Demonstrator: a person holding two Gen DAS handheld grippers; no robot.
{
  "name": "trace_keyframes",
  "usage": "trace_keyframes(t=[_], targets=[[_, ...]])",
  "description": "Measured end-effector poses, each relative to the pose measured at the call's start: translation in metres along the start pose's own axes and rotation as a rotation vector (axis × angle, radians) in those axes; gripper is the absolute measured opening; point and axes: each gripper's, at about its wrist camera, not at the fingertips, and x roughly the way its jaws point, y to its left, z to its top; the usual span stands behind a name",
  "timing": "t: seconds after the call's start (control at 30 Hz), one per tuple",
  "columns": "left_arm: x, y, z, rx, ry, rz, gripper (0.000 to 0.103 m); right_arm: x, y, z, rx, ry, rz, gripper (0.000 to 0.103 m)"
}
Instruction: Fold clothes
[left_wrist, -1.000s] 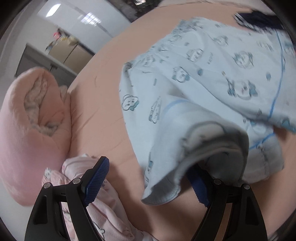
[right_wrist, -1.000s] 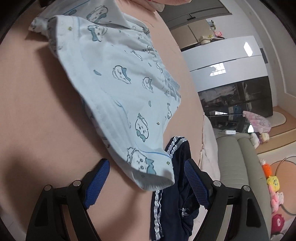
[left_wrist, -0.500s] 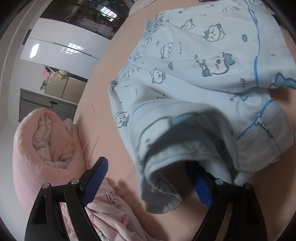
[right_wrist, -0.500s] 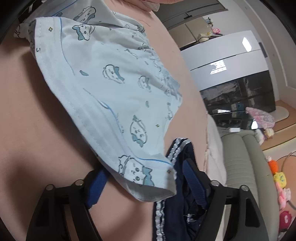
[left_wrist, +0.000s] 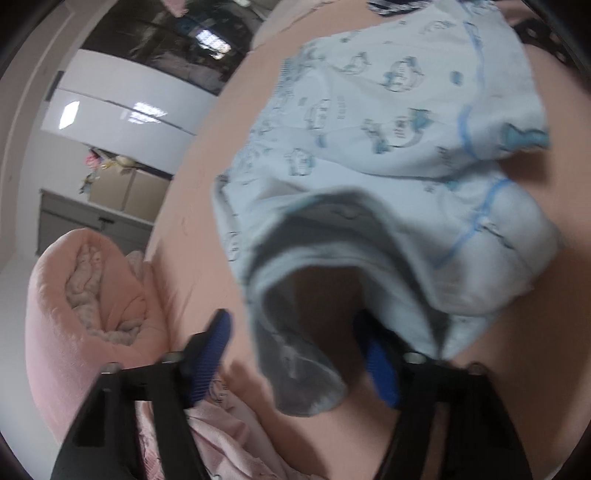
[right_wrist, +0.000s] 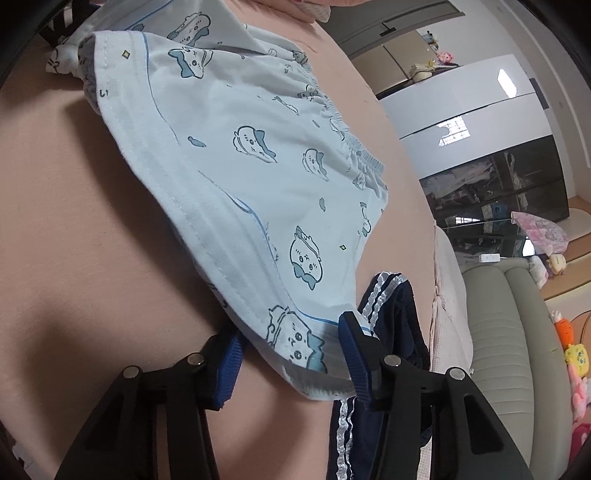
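Light blue shorts (left_wrist: 369, 147) with a cartoon print lie spread on the peach bed sheet (left_wrist: 207, 192). In the left wrist view a leg opening of the shorts is lifted into a hollow arch. Its hem hangs between the fingers of my left gripper (left_wrist: 293, 360), whose jaws are closing. The left pad (left_wrist: 210, 354) still stands clear of the cloth. In the right wrist view a hemmed corner of the shorts (right_wrist: 258, 166) lies between the fingers of my right gripper (right_wrist: 291, 358). Its jaws are closing too, and the pads do not pinch the cloth.
A navy garment with white trim (right_wrist: 391, 332) lies on the sheet under the shorts' corner. A rolled pink duvet (left_wrist: 74, 314) and a pink garment (left_wrist: 221, 435) sit at the bed's left side. A grey sofa (right_wrist: 509, 350) and plush toys (right_wrist: 576, 354) stand beyond the bed.
Both pairs of jaws have narrowed around the shorts. The left gripper rolled and came closer to the leg opening. The right gripper slid further in at the hemmed corner.
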Motion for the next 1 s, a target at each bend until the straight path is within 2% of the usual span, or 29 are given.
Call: trace_keyframes(t=[0.07, 0.13, 0.27, 0.37, 0.4, 0.6, 0.77, 1.0], targets=[[-0.001, -0.004, 0.0, 0.01, 0.005, -0.037, 0.035, 0.001, -0.001, 0.0, 0.009, 0.002, 0.01, 0.048], [-0.002, -0.007, 0.0, 0.013, 0.008, -0.046, 0.029, 0.0, -0.001, 0.0, 0.009, 0.004, 0.02, 0.044], [-0.001, -0.006, 0.001, -0.007, 0.023, -0.053, 0.025, -0.002, 0.007, 0.002, -0.027, 0.01, 0.044, 0.022], [0.0, -0.008, -0.002, 0.012, 0.037, 0.011, 0.021, -0.006, 0.015, 0.005, -0.081, 0.022, 0.008, 0.016], [0.0, -0.008, -0.004, 0.021, 0.041, 0.031, 0.021, -0.007, 0.016, 0.006, -0.09, 0.029, -0.001, 0.016], [0.0, 0.0, -0.024, 0.0, 0.074, 0.042, 0.015, -0.006, 0.007, 0.003, -0.034, 0.051, 0.015, 0.014], [0.0, 0.005, -0.034, -0.011, 0.082, 0.061, 0.008, -0.008, 0.005, 0.0, -0.049, 0.061, -0.007, 0.013], [0.002, 0.013, -0.04, -0.011, 0.097, 0.08, 0.007, -0.003, -0.013, -0.01, -0.04, 0.106, -0.06, 0.013]])
